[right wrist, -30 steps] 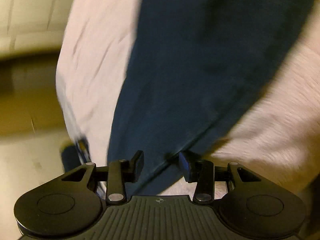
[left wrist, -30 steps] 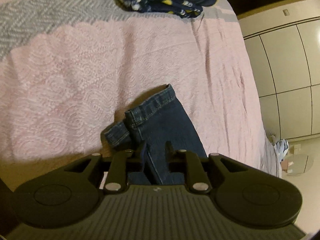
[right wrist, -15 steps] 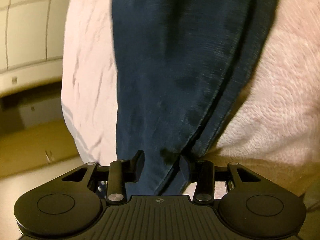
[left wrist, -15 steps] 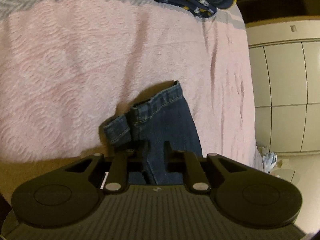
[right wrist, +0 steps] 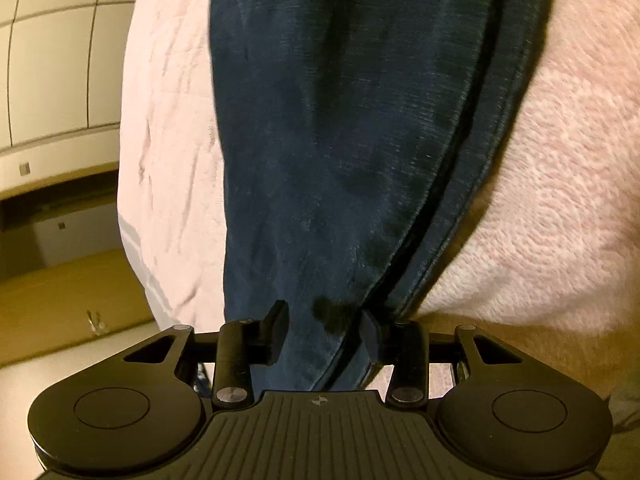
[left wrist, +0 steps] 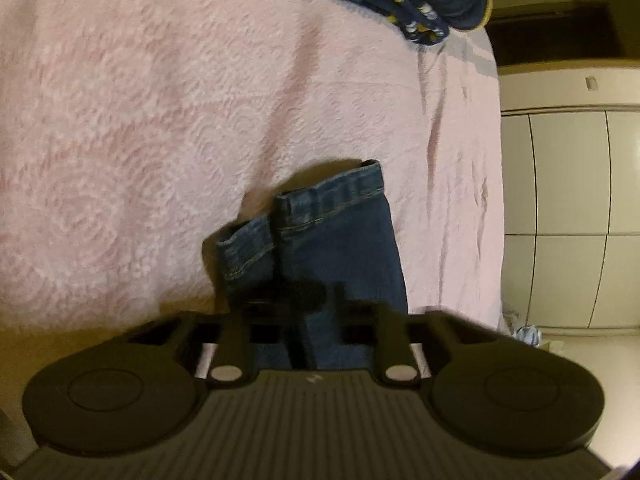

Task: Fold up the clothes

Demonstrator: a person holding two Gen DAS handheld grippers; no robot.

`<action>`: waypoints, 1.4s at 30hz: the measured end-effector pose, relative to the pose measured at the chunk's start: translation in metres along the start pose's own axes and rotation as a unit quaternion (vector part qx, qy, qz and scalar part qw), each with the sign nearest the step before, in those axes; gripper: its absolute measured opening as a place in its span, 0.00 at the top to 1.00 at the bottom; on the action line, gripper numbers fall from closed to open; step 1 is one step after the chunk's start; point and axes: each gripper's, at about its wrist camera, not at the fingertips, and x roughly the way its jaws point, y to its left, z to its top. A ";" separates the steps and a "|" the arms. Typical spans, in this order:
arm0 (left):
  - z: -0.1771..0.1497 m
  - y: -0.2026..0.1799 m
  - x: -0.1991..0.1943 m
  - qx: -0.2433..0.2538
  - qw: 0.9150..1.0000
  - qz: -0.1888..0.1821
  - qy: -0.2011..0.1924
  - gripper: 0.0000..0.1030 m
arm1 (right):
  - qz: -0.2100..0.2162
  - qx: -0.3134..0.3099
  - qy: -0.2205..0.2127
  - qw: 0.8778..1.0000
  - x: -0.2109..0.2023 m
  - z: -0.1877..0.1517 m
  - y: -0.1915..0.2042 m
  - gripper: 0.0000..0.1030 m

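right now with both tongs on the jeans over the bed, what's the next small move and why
Probably carry the hem end toward the other end to fold the jeans in half. The left tongs appear to be pinching the legs just behind the hems, which rest on the pink blanket, though blur hides the contact. The right tongs straddle the denim farther along, so both ends look controlled.

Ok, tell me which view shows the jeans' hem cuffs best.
The left wrist view: both stitched hem cuffs lie in sight on the pink bedspread. The right wrist view shows only plain denim, no hems.
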 end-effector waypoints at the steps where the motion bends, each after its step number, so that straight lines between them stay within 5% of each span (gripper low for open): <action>1: 0.000 -0.001 -0.005 0.013 1.000 -0.008 -0.002 1.00 | -0.007 -0.019 -0.002 1.000 -0.002 -0.003 0.003 0.74; 2: -0.002 -0.004 -0.012 0.031 0.999 -0.017 -0.005 1.00 | -0.014 -0.038 -0.004 0.999 -0.004 -0.006 0.007 0.89; 3: -0.004 -0.007 -0.019 0.049 0.998 -0.026 -0.008 1.00 | -0.021 -0.057 -0.005 0.998 -0.006 -0.008 0.010 0.92; 10: -0.016 -0.019 -0.056 0.143 0.988 -0.055 -0.017 1.00 | -0.008 -0.104 -0.004 0.995 -0.035 -0.014 0.021 0.97; 18: -0.021 -0.001 -0.021 0.243 0.969 0.038 -0.005 0.97 | -0.074 -0.121 0.001 0.990 -0.016 -0.018 0.013 0.96; 23: -0.034 -0.019 -0.028 0.285 0.955 0.078 -0.028 0.92 | -0.064 -0.153 0.008 0.986 -0.024 -0.021 0.023 0.70; 26: -0.049 -0.037 -0.037 0.329 0.936 0.115 -0.049 0.93 | -0.065 -0.168 0.017 0.983 -0.037 -0.017 0.024 0.69; 29: -0.065 -0.053 -0.042 0.351 0.925 0.130 -0.059 0.94 | -0.071 -0.147 0.003 0.987 -0.071 0.005 0.013 0.69; 31: -0.080 -0.063 -0.041 0.351 0.927 0.125 -0.053 0.94 | -0.069 -0.129 -0.021 0.989 -0.098 0.028 0.005 0.69; 38: -0.173 -0.109 0.004 0.371 0.924 0.089 0.001 0.94 | -0.064 -0.090 -0.187 0.976 -0.225 0.149 -0.030 0.69; 42: -0.230 -0.132 0.034 0.383 0.921 0.069 0.028 0.93 | -0.052 -0.063 -0.240 0.967 -0.280 0.208 -0.055 0.69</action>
